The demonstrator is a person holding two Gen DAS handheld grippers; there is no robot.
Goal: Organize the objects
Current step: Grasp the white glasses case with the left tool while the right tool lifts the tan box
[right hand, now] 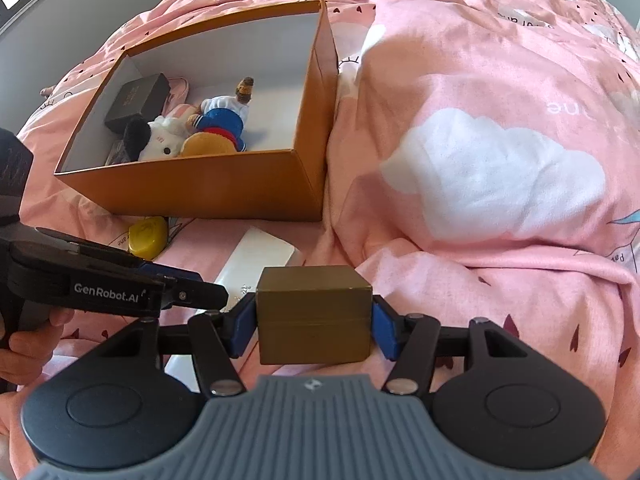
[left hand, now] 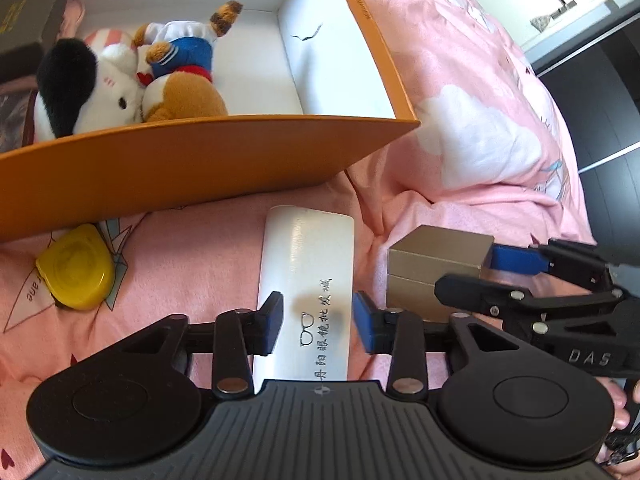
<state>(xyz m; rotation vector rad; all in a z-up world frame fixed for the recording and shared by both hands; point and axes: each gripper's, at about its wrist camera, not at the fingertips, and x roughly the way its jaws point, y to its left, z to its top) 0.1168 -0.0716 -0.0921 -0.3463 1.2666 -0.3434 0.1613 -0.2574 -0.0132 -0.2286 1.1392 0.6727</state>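
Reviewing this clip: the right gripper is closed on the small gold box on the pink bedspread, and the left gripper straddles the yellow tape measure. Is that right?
One detail is wrong. The left gripper straddles the long white glasses case, not the yellow tape measure, which lies off to its left beside the orange cardboard box, as the left wrist view shows. The right gripper is indeed closed on the small gold box.

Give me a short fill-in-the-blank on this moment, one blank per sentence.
1. The right claw is shut on the small ____ box.
2. The left claw straddles the long ____ case.
3. The plush toys lie inside the ____ box.
4. The yellow object lies ____ that box.

Missing: gold; white; orange; outside
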